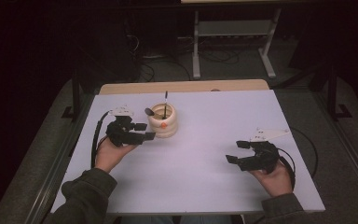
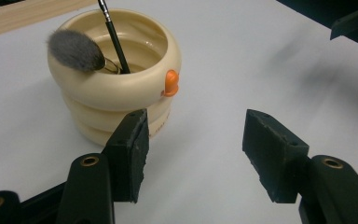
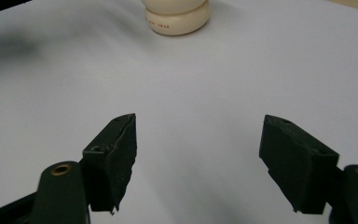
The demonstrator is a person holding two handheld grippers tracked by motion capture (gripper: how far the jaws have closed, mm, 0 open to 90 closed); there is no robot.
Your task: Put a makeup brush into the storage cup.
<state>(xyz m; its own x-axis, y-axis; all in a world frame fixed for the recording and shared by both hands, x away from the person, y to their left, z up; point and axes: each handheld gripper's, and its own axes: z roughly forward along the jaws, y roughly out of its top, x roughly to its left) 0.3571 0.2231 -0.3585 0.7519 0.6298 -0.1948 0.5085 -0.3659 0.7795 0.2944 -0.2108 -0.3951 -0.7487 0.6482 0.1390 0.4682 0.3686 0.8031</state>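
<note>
High view: cream ribbed ring-stacked plastic pot (image 1: 163, 122), holding a black-handled grey-bristled brush (image 1: 149, 112), on white surface (image 1: 205, 154), just beside left gripper (image 1: 145, 131).

Left gripper view: jaws wide, empty, pot close ahead.

Right gripper view: right gripper (image 3: 198, 158) jaws wide, empty; pot well apart.

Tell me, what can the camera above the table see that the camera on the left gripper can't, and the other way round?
The high view alone takes in the person's hands, both grippers, the left gripper and the right gripper, and the floor past the table. The left gripper view alone reveals the brush's fluffy grey head and the holder's ribbed wall. Both share the cream brush holder with its orange knob, the thin black brush handle and the white table.
</note>
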